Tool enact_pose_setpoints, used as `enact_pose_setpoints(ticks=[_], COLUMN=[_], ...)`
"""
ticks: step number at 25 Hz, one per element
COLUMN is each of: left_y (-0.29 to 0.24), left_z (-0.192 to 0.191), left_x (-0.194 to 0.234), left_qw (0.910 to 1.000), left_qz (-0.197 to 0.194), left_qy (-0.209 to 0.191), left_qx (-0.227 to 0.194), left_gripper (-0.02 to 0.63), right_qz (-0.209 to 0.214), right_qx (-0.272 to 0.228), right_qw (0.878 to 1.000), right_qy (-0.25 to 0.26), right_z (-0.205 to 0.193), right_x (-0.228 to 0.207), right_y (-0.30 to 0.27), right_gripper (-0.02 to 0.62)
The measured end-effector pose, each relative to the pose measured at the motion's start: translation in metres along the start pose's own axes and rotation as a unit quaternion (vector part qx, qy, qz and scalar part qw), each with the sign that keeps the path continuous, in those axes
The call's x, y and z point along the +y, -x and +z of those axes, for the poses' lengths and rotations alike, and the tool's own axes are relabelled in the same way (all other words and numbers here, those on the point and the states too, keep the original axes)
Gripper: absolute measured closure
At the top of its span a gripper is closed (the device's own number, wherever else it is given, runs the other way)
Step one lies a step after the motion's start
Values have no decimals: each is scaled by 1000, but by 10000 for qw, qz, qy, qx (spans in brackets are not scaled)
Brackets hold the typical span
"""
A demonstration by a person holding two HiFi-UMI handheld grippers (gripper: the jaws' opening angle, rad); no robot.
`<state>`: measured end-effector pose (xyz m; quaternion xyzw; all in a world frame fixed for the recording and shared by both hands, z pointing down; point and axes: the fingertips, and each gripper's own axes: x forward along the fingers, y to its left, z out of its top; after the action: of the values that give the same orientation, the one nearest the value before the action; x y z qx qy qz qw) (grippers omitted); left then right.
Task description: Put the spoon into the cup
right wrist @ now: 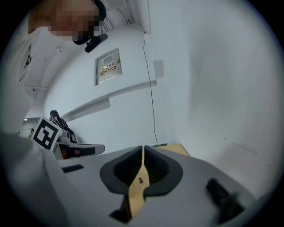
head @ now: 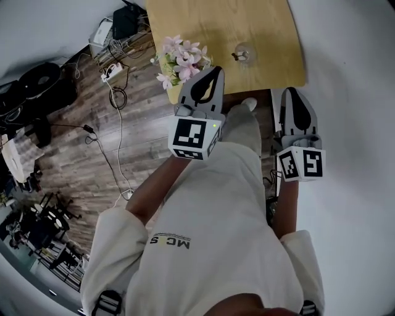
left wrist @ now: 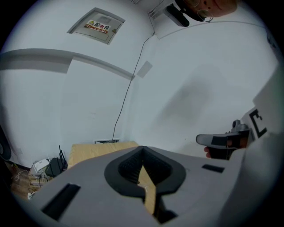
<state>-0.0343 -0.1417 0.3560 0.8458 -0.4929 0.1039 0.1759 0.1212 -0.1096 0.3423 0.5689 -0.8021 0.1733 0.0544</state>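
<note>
Both tongs are closed with nothing in them. Left gripper has its jaws pressed tight, and right gripper is the same, with just a sliver of wooden table showing through the slit. We're holding them side by side in front of our cream top. The glass cup sits on the table, just right of the pink flowers and apart from both grippers. We can't really make out the spoon, only something dark at the cup's rim.

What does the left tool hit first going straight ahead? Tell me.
Probably the wooden table, between the flowers and the cup. The left tool tilts slightly down, so it may clear it and reach the white wall; depth is unclear.
</note>
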Motion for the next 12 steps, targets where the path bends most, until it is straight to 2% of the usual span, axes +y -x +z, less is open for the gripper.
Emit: enact_pose_setpoints(ticks=[7, 12], left_y=[40, 62], left_z=[32, 35], left_x=[0, 8], left_qw=[9991, 9991], left_qz=[-105, -136], left_qy=[-239, -262], left_qx=[-331, -301], left_gripper=[594, 594], right_qz=[87, 153], right_qx=[-21, -84], right_qw=[9995, 9990], right_qy=[287, 421], right_z=[2, 7], right_x=[12, 19], right_y=[12, 17], right_gripper=[561, 561])
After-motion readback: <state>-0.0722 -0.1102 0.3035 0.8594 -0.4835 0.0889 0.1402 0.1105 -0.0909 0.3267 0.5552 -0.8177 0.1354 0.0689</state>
